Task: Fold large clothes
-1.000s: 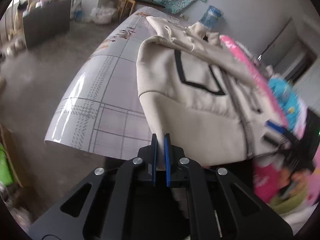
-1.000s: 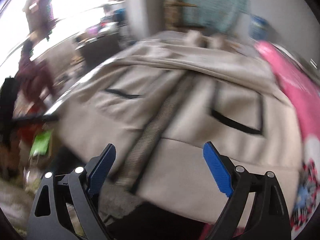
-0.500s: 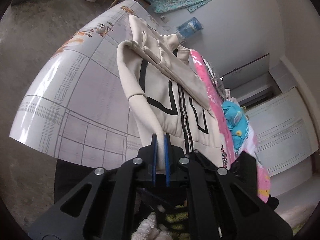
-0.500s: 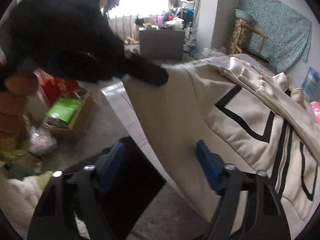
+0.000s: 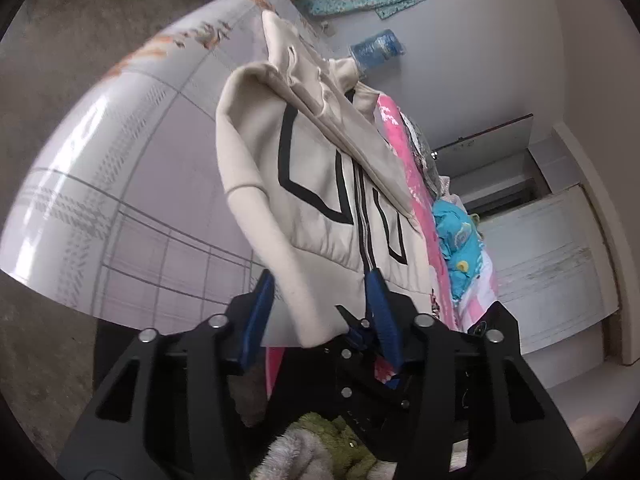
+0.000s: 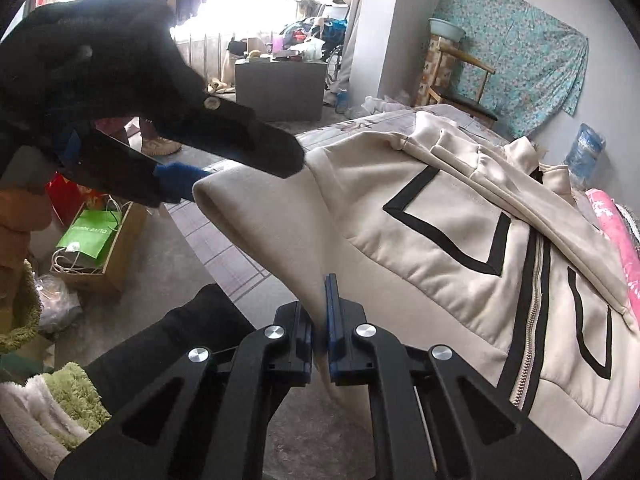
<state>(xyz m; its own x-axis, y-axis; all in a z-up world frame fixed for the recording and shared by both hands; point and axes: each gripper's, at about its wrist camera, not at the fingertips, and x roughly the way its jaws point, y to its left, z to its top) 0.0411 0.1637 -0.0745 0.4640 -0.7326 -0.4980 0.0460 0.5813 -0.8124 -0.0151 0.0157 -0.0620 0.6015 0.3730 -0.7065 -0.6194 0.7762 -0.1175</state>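
Observation:
A cream zip jacket [image 5: 320, 184] with black lines lies on a glossy patterned table [image 5: 120, 160], and one sleeve is lifted off the near edge. My left gripper [image 5: 320, 316] is opening, and the sleeve end hangs loose between its blue pads. From the right wrist view the left gripper [image 6: 248, 168] reaches in from the upper left around the cuff. My right gripper [image 6: 320, 336] is shut on the jacket [image 6: 440, 248], pinching a fold of the sleeve cloth lower down. The right gripper [image 5: 358, 334] also shows just behind the left one's right pad.
Pink and blue clothes [image 5: 452, 232] are heaped along the table's far side by a water jug [image 6: 586, 148]. On the floor to the left stands a cardboard box with a green bag [image 6: 94, 236]. A wooden chair [image 6: 460, 84] and a grey cabinet [image 6: 280, 88] stand farther back.
The left jaws, earlier shut on the sleeve, have spread apart. The right gripper swung in beside the left one and closed its wide jaws on the sleeve cloth.

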